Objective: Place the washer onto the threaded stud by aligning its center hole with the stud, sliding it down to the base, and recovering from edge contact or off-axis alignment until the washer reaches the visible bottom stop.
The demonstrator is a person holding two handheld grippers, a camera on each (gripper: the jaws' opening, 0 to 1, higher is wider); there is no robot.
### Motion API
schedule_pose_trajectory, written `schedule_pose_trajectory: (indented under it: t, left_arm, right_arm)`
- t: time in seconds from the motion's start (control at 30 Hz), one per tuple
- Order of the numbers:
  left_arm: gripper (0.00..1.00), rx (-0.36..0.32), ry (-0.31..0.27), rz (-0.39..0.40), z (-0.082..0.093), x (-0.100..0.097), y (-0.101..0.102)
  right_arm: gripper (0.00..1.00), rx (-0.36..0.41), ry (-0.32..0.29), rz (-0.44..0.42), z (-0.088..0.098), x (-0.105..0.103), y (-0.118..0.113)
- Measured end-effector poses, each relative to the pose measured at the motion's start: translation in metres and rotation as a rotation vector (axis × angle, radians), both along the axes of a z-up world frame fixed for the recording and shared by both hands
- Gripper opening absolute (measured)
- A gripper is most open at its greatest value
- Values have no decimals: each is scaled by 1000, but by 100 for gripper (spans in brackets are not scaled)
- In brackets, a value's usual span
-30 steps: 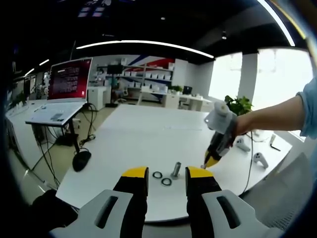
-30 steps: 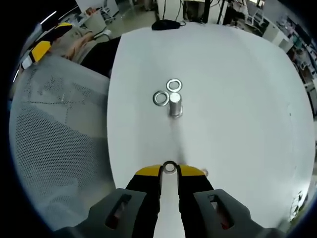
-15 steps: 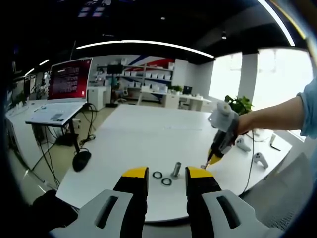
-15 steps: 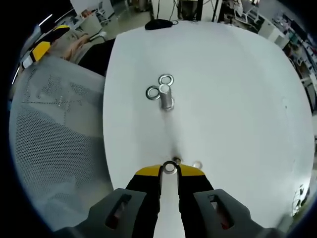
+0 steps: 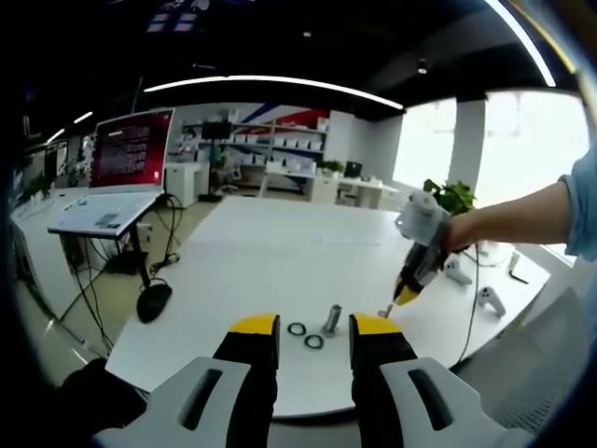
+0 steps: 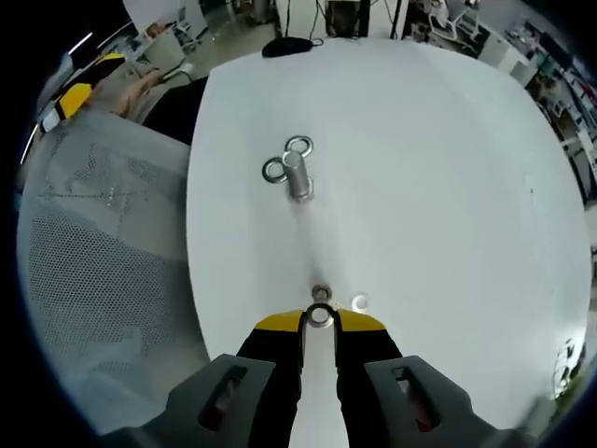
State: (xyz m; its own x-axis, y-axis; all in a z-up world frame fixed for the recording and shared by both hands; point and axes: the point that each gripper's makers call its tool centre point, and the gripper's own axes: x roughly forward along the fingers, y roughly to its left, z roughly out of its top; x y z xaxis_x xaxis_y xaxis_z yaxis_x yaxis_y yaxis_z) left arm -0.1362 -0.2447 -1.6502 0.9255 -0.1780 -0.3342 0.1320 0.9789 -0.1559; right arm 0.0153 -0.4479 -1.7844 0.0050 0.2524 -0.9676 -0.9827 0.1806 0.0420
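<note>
In the left gripper view my left claw (image 5: 314, 329) stands open and holds nothing — yellow tips framing the short metal stud (image 5: 331, 319) upright on the smooth white table (image 5: 252, 261), two flat steel rings (image 5: 305, 335) lying just beside it. My right claw (image 5: 393, 304) hangs past the stud.

In the right gripper view that claw (image 6: 320, 318) is closed on a thin round washer (image 6: 320, 315) — the stud (image 6: 298, 175) well ahead, apart from it.
</note>
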Motion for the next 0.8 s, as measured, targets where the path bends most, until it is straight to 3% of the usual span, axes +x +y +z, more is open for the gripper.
schedule_pose_trajectory:
  t: [0.37, 0.8]
  left_arm:
    - [27, 3, 6, -1, -1, -1, 0]
    - [27, 5, 10, -3, -2, -1, 0]
  right_arm:
    - [13, 11, -1, -4, 1, 9, 5]
    - [13, 16, 8, 13, 4, 2, 13]
